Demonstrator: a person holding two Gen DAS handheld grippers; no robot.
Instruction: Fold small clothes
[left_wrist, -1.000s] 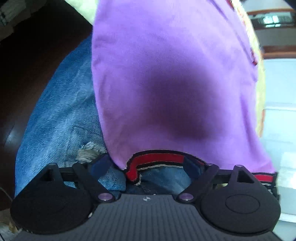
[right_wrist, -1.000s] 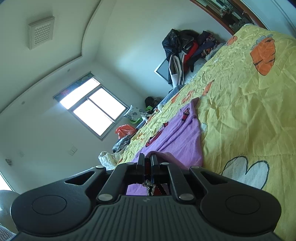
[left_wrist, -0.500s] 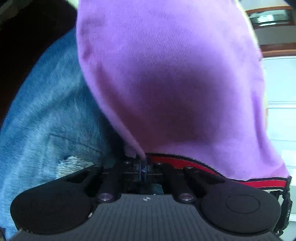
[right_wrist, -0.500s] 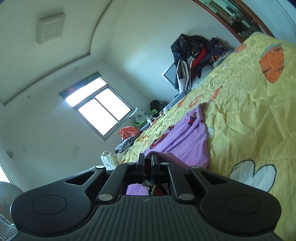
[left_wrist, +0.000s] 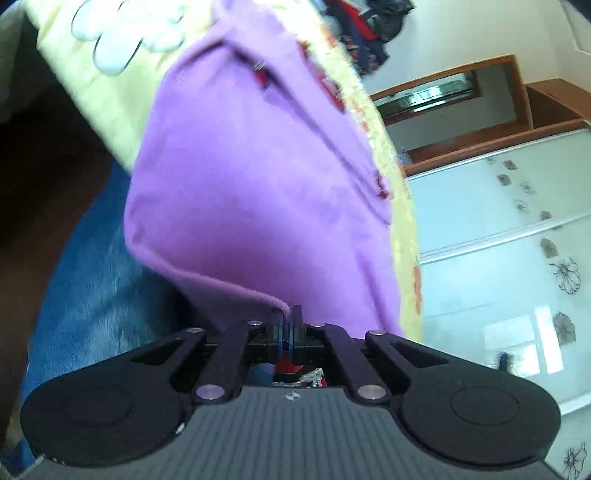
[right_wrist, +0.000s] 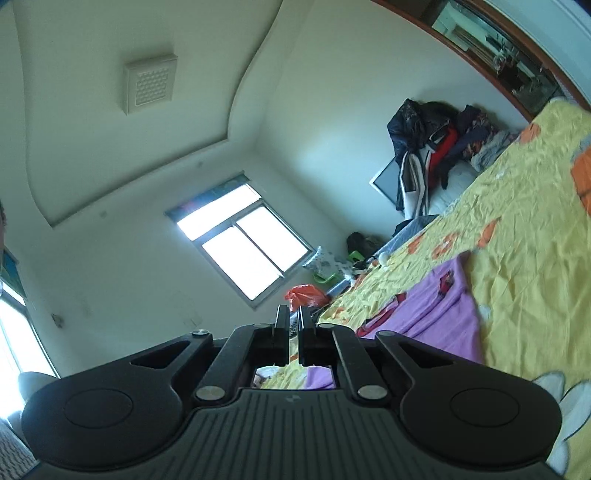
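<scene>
A purple garment (left_wrist: 258, 177) with red-and-black trim hangs from the edge of the yellow bedspread (left_wrist: 122, 107). My left gripper (left_wrist: 291, 314) is shut on its lower hem, and a fold of purple cloth runs up from the fingertips. Some of the red trim shows just under the fingers. In the right wrist view the same garment (right_wrist: 436, 314) lies flat on the bedspread (right_wrist: 524, 258). My right gripper (right_wrist: 293, 317) is raised and level to its left, shut, with no cloth showing between its tips.
A person's leg in blue jeans (left_wrist: 92, 277) is at lower left beside the bed's edge. A pile of dark clothes (right_wrist: 436, 147) sits at the bed's far end. An orange bag (right_wrist: 306, 295) and a window (right_wrist: 243, 236) are beyond, with glass wardrobe doors (left_wrist: 498, 258) to the right.
My left gripper went from open around the hem to shut on it, then lifted and tilted up. The right gripper rose, and the purple cloth bunched at its tips is gone.
</scene>
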